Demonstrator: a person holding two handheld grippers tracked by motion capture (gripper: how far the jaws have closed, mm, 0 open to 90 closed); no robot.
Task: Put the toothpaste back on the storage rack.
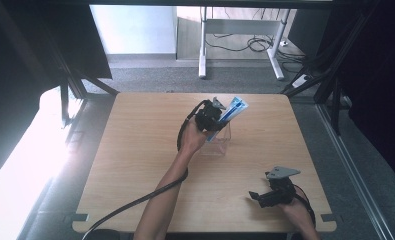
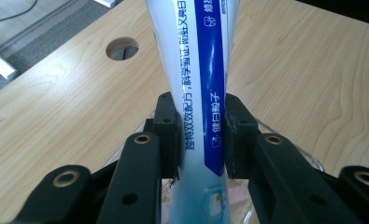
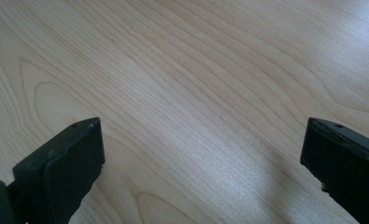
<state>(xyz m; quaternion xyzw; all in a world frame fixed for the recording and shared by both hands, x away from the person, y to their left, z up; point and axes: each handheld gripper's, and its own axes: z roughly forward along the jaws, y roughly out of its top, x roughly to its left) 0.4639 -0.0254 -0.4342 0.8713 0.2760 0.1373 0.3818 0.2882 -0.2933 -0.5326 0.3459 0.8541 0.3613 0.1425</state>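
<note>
A glossy, smooth plastic toothpaste tube (image 2: 203, 93) is seen; matt black plastic is shown on the left gripper (image 2: 202, 135); pale, smooth wood grain is displayed by the counter (image 3: 196, 93).

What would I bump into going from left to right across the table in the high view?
Bare wooden table → left gripper, shut on the blue and white tube above a clear container → right gripper, jaws open, near the table's front right corner.
</note>
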